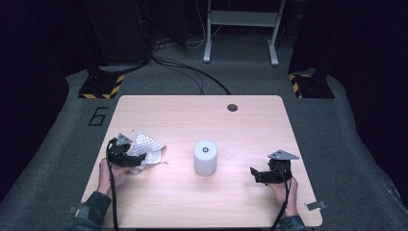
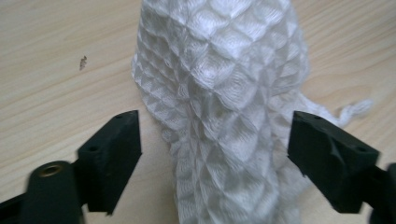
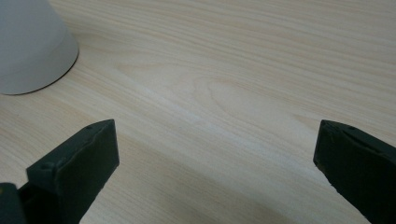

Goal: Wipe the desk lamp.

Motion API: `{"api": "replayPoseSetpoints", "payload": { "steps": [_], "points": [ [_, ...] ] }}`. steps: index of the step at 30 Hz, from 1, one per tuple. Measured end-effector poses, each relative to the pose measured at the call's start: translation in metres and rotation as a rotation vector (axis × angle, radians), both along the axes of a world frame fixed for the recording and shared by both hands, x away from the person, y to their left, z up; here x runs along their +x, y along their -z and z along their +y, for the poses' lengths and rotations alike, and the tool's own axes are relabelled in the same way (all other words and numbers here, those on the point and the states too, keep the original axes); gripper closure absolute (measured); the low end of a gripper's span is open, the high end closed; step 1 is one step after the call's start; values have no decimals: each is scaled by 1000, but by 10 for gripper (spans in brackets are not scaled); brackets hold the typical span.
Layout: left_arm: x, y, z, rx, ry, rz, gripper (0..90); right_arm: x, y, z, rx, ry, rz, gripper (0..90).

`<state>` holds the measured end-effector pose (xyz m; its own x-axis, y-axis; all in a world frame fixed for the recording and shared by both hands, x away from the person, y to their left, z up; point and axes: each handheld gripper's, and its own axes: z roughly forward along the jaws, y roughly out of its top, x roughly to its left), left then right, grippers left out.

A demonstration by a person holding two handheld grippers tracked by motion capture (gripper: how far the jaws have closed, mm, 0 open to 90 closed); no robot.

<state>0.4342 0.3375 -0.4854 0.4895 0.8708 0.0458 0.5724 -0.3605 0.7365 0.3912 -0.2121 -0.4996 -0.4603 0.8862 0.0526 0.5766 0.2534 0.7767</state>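
A: Where's the crumpled white waffle-textured cloth (image 1: pixel 148 148) sitting rn?

B: On the pale wooden surface (image 1: pixel 202 115), left side, bunched in a heap. The left gripper (image 1: pixel 136 161) is right at its near edge. In the left gripper view the cloth (image 2: pixel 224 102) runs up between the two black jaws, but the pads stand clear of it on both sides, wide apart, nothing pinched. So it's lying loose on the wood, not held.

A: Why so wide?

B: Prob. because the cloth is a fat, soft bundle; the jaws need room to straddle a fold w/o snagging it. Judging by the pose, the gripper is either set to take a bite or is letting the heap settle. Can't say which.

A: And the right gripper (image 1: pixel 257 174)?

B: Low over bare wood on the right, well apart from the cloth. Its own view shows the jaws spread wide w/ only wood grain between them, so it's got nothing. It points toward the white upright cylinder w/ a dark dot on top (image 1: pixel 205 157), which stands mid-surface between the two grippers; the cylinder's base (image 3: pixel 32 51) shows at the upper left of the right gripper view, not touched.

A: Why is the right one parked there?

B: Likely waiting, out of the way, free to help w/ the cloth or the cylinder.
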Motion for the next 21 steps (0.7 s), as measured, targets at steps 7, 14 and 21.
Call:
{"api": "replayPoseSetpoints", "payload": {
  "steps": [7,14,21],
  "points": [
    [-26,-16,12,-48,-27,-50,51,-6,1,-9,-3,27,-5,0],
    [-58,1,31,-45,-74,-23,1,-15,9,-21,-1,62,-15,0],
    [-71,38,46,-34,-141,49,1,-21,19,-31,-27,91,12,0]
  ]
}}
